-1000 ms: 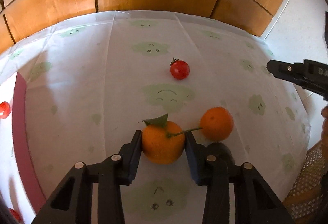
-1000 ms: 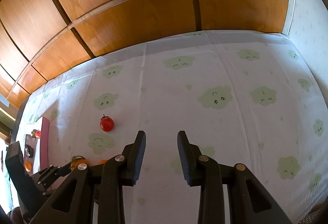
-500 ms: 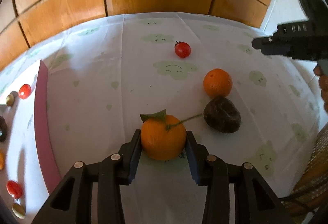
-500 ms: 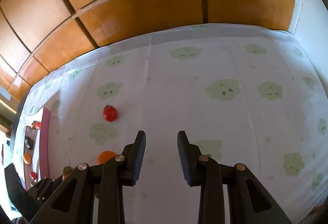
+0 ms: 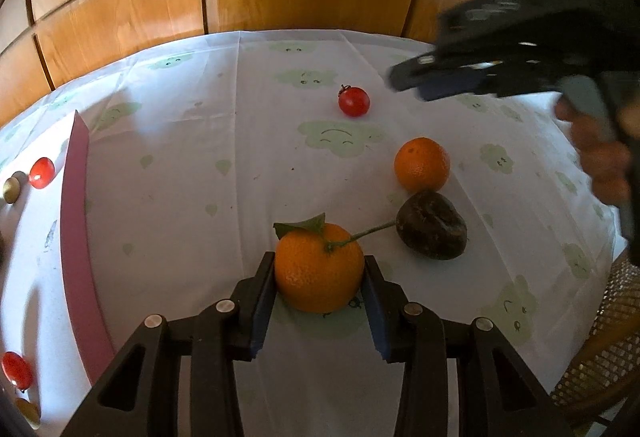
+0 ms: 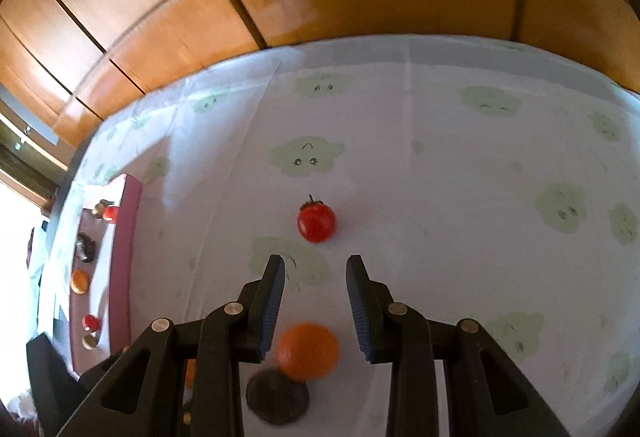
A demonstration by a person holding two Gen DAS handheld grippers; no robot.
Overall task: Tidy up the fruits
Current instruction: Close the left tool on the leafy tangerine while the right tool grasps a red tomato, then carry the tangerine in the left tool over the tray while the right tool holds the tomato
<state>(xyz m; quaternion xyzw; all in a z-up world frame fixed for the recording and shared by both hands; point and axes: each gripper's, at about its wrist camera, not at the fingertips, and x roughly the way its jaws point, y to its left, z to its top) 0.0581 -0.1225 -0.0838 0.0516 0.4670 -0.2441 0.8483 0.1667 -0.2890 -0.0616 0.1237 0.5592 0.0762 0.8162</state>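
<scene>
text: none legible | right gripper body markings: blurred | tablecloth: cloud faces only

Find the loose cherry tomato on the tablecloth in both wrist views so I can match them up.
Left wrist: the cherry tomato lies upper centre, beyond the plain orange.
Right wrist: the cherry tomato lies at centre, just ahead of the open right gripper.
Shared landmark: the pink tray wall, at the left in both.

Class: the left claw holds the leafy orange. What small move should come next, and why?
Probably carry it left toward the pink-edged tray: the left claw is shut on the leafy orange, and fruits already lie beyond that edge.
</scene>
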